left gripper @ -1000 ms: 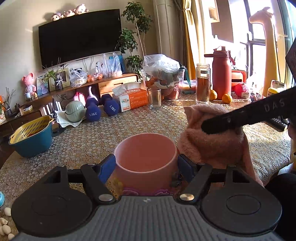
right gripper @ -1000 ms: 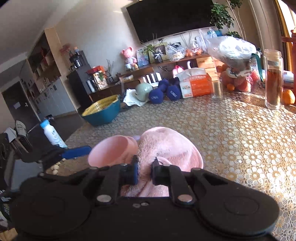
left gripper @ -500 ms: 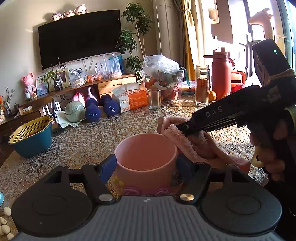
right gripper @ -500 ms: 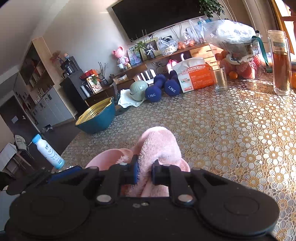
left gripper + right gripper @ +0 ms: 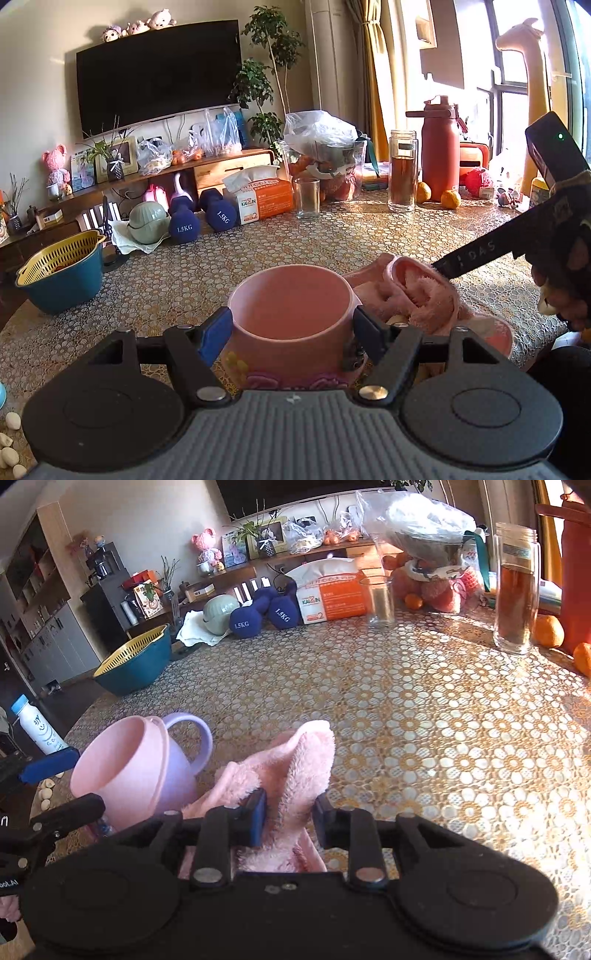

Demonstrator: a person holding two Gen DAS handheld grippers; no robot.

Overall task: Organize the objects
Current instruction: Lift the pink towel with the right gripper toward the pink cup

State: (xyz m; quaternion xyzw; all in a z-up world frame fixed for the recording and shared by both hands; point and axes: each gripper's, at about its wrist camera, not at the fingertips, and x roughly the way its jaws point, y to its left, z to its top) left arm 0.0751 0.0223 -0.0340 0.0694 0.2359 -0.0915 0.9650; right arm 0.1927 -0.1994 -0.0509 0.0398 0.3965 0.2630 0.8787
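The left tool point(image 5: 291, 326) grips the cup point(image 5: 293, 314) on the table point(image 5: 424, 716). Only the right view shows its purple handle point(image 5: 192, 738) and the right tool point(image 5: 290, 816) parted around the towel point(image 5: 295, 768). 2 dumbbells point(image 5: 201, 219) sit behind.

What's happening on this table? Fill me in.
A person works two handheld grippers. The left gripper is shut on the pink cup, which stands on the table. The right gripper is open around a pink fluffy cloth beside the cup. The cloth is not in the cup.
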